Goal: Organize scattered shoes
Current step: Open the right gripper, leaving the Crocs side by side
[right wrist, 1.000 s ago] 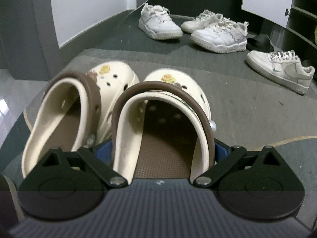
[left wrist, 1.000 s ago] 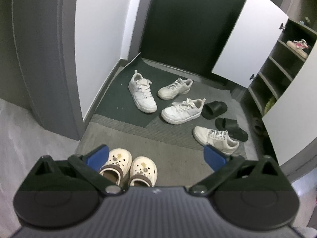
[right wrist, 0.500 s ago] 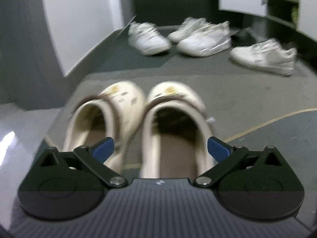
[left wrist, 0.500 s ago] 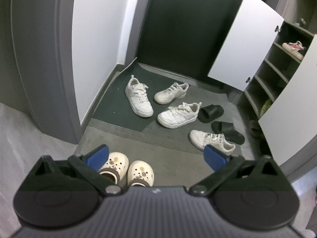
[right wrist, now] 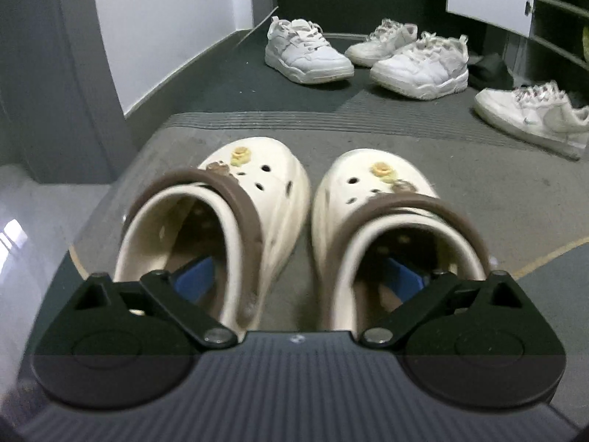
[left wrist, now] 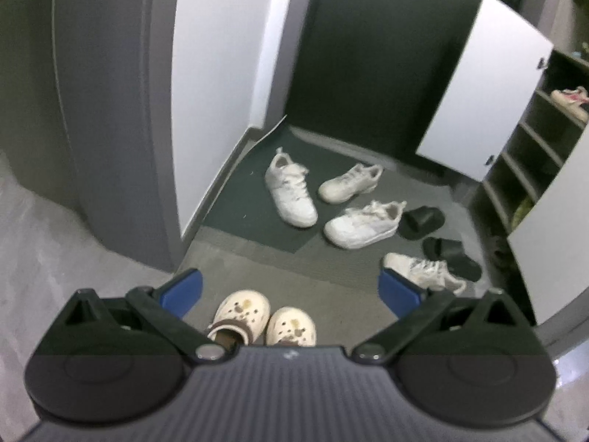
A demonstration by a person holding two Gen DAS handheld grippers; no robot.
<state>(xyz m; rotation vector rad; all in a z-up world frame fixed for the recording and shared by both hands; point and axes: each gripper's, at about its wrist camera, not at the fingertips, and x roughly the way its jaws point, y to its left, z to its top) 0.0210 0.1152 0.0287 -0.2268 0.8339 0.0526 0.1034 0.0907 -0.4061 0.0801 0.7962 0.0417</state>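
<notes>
Clogs point(right wrist: 279, 221) side by side, right gripper point(right wrist: 300, 276) spread behind heels

Cream clogs point(left wrist: 263, 318) below spread hand-held gripper point(left wrist: 291, 289)

No legible text or labels.

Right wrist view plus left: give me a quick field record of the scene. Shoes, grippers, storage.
clogs: cream pair, brown straps, side by side on the grey mat, toes pointing away
right gripper: open, low behind the clogs, one finger inside each heel opening
left gripper: open, held high, holding nothing
white sneakers: four, scattered, pointing different ways
black slides: two, apart, near the cabinet
shoe cabinet: doors open, one pinkish shoe on an upper shelf
</notes>
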